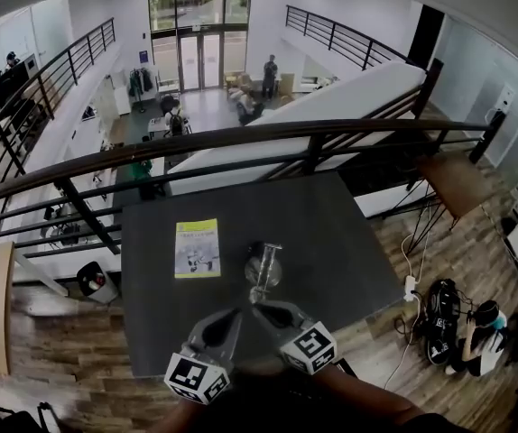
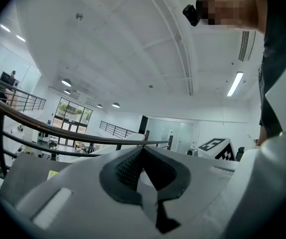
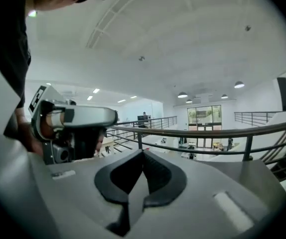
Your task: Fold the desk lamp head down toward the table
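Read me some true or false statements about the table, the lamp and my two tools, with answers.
1. The yellow-green booklet lies flat on the dark grey table. True.
2. The right tool is clamped on the silvery desk lamp. False: its jaws are together with nothing between them.
3. In the head view, the booklet lies to the right of the lamp. False: it lies to the lamp's left.
4. The left tool has its jaws together and holds nothing. True.
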